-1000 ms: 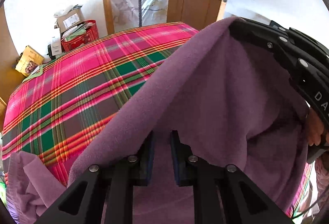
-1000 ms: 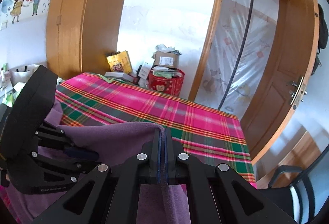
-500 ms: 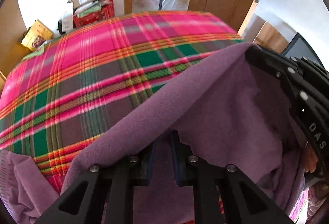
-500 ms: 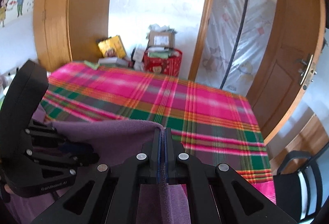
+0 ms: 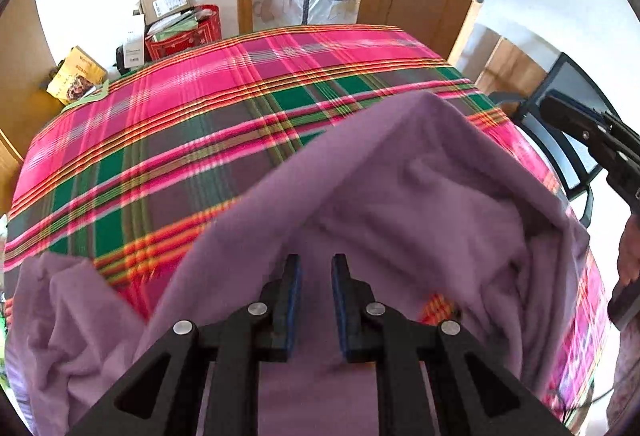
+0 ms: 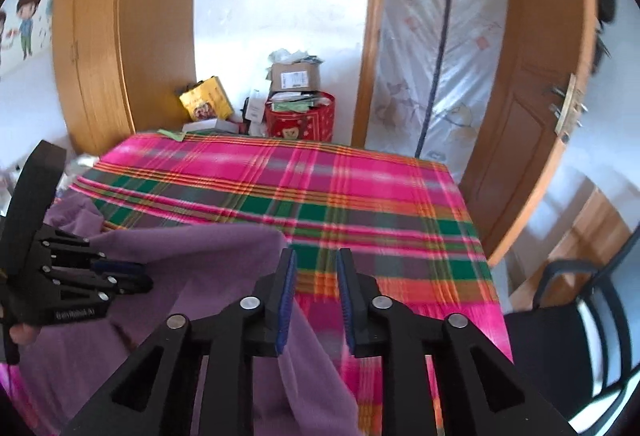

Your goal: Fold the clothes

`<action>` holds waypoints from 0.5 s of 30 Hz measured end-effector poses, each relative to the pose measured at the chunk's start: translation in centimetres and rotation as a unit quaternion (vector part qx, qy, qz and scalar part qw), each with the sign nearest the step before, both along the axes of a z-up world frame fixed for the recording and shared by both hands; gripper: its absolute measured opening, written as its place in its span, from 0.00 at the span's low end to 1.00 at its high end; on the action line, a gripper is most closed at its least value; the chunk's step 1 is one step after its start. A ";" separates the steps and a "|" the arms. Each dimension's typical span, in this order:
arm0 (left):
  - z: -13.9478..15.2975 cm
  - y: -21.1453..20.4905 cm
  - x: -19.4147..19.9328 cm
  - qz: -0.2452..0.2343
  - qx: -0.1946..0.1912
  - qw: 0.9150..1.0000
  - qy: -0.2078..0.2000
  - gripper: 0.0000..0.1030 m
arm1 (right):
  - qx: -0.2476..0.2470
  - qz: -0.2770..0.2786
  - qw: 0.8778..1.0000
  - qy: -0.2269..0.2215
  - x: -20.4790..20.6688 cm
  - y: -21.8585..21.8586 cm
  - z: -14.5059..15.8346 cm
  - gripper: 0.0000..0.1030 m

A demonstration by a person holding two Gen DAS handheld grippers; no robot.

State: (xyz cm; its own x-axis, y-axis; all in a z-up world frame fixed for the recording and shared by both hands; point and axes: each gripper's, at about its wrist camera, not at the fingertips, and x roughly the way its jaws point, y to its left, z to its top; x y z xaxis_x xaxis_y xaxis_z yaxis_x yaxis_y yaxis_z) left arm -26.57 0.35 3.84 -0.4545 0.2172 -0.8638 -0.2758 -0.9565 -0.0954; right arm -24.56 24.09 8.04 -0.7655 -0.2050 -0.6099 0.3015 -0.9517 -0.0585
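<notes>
A purple fleece garment [image 5: 400, 196] lies bunched on the near part of a bed covered with a pink, green and grey plaid blanket [image 5: 200, 124], its cloth heaped toward the bed's near right corner in the left wrist view and a loose fold trailing over the near left edge. The left tongs [image 5: 316, 276] hang over the garment with their blue-padded jaws a narrow gap apart; purple cloth shows in the gap and all round them, but whether the pads pinch it cannot be told from either view. In the right wrist view the left tongs [image 6: 132, 278] appear at the left, lying over the purple cloth, with a hand [image 6: 20, 332] gripping their handle. The right tongs [image 6: 316, 276] are opening: the jaws stand clearly apart, the plaid shows through the gap, and an edge of the garment [image 6: 224, 268] drapes against the outside of the left finger rather than between the pads. In the left wrist view the right tongs [image 5: 568, 116] jut in from the right edge, clear of the cloth. Past the bed's far edge stand a red patterned box [image 6: 304, 120], a cardboard box [image 6: 296, 78] on top of it and a yellow packet [image 6: 206, 104], against a white wall between wooden door frames.
</notes>
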 end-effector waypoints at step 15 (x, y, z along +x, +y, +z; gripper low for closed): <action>0.5 -0.4 12.6 -0.065 0.028 0.997 -0.007 0.15 | -0.139 -0.035 0.987 -0.076 11.4 7.7 -6.2 0.43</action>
State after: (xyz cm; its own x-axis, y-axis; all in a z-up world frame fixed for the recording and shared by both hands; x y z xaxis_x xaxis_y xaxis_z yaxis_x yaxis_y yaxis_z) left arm -13.98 -0.07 4.29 -0.4064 0.3219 -0.8551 -0.3958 -0.9055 -0.1527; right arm -13.17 31.76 1.86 -0.6881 -0.3294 -0.6466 0.2189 -0.9437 0.2478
